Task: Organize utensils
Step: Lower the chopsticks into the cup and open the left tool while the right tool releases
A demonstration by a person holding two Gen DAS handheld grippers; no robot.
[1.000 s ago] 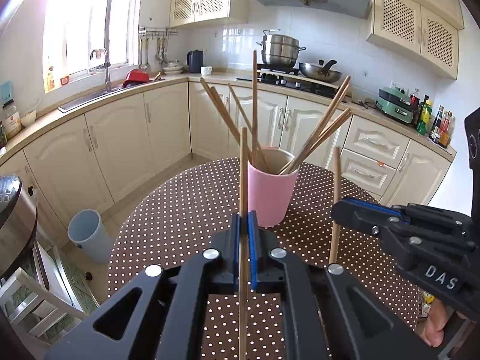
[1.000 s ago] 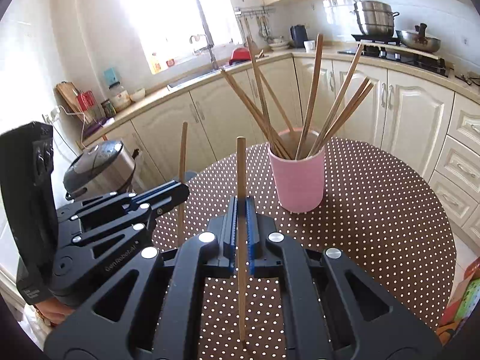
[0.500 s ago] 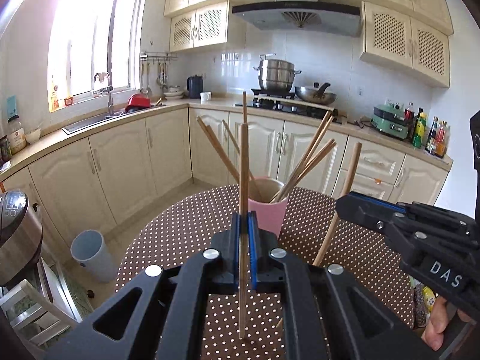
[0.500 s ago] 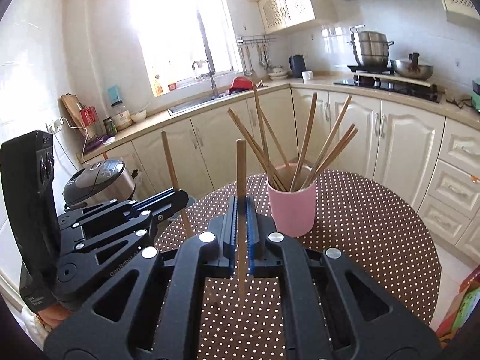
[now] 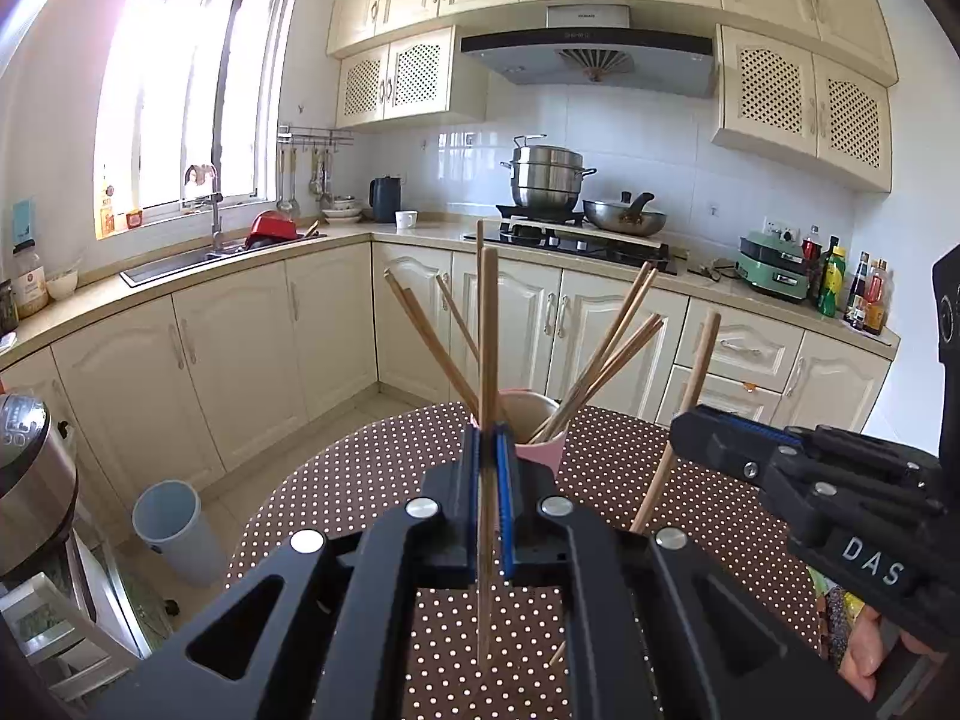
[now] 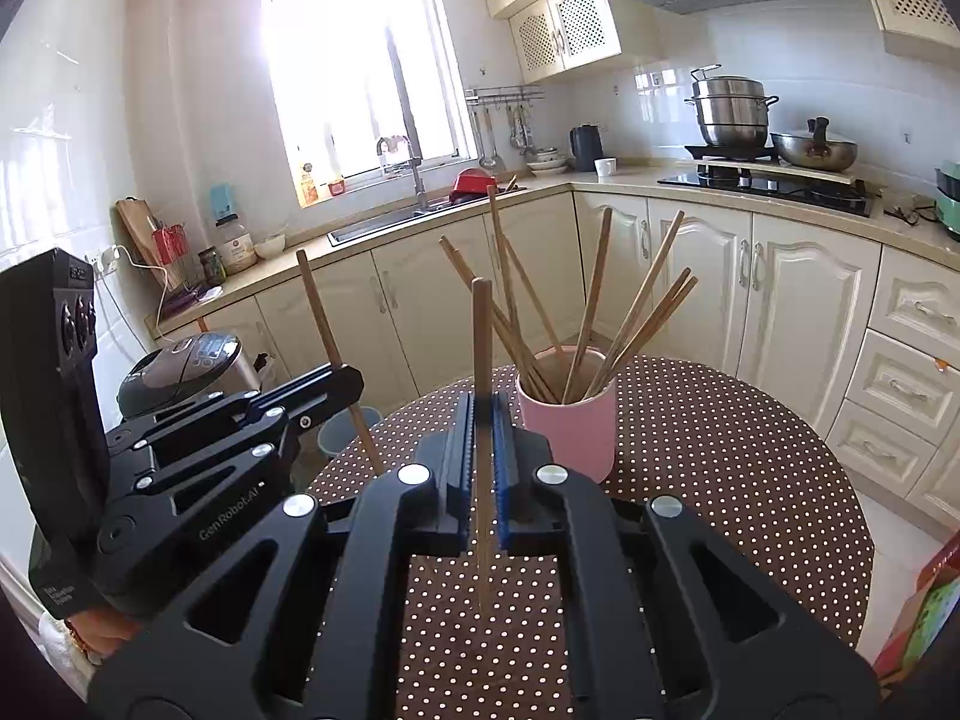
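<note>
While several chopsticks [image 6: 636, 312] already stand in the pink cup [image 6: 567, 414] at frame centre, the left gripper [image 5: 489, 468] and right gripper [image 6: 483, 450] each clamp one upright chopstick [image 5: 488, 360], not yet dropped in.

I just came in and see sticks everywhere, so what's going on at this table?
A person is sorting wooden chopsticks with two handheld black grippers. The left gripper is shut on one upright wooden chopstick, and the right gripper is shut on another. Both are held above the brown polka-dot tablecloth, short of the pink cylindrical cup, which already holds several chopsticks.
</note>
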